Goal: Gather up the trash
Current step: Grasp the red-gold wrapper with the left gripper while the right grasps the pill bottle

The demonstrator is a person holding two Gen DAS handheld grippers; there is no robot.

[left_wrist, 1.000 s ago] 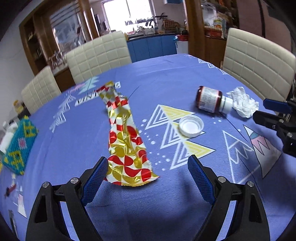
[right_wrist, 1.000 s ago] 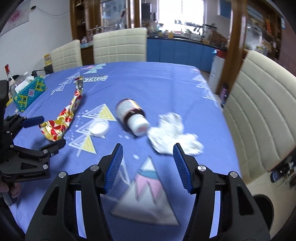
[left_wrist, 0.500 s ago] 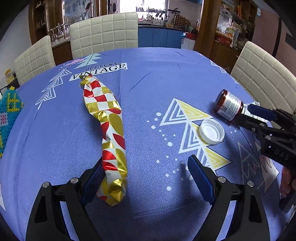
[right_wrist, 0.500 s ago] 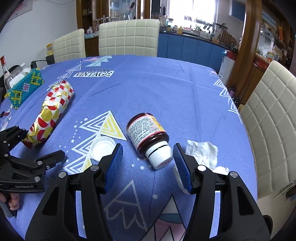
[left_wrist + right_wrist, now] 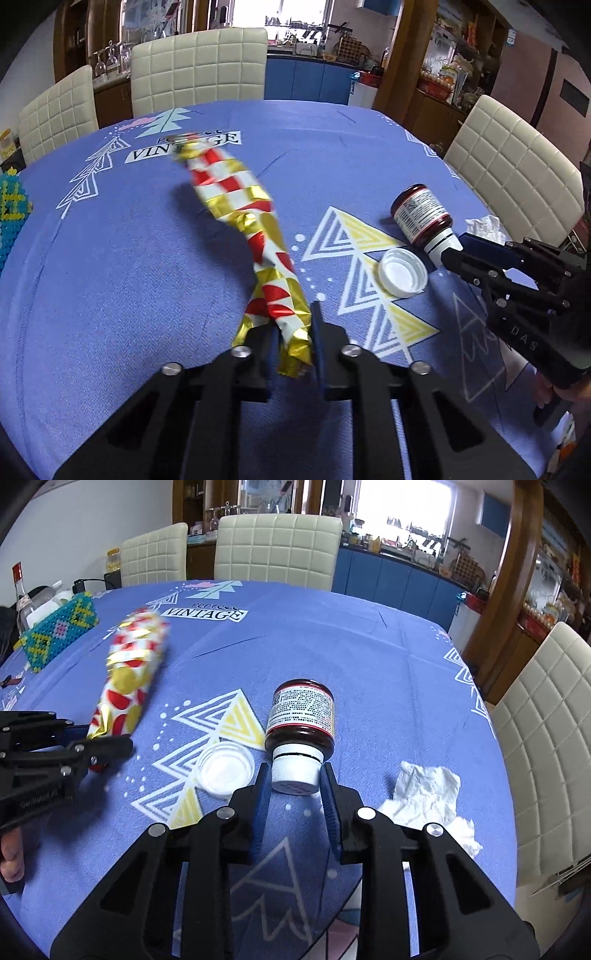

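Blue patterned cloth covered the round dining table; both grabs looked made, lifting due next. Our left gripper was closing on the crinkly foil wrapper, its tail pinched between the pads; our right gripper had clamped the ribbed white neck of the toppled glossy bottle; loose cap and crumpled tissue remained beside it.

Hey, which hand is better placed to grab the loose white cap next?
Right, marginally. The white cap lies just left of the right tongs, which are shut on the bottle. The left tongs sit farther off, closing on the foil wrapper. Both are occupied now.
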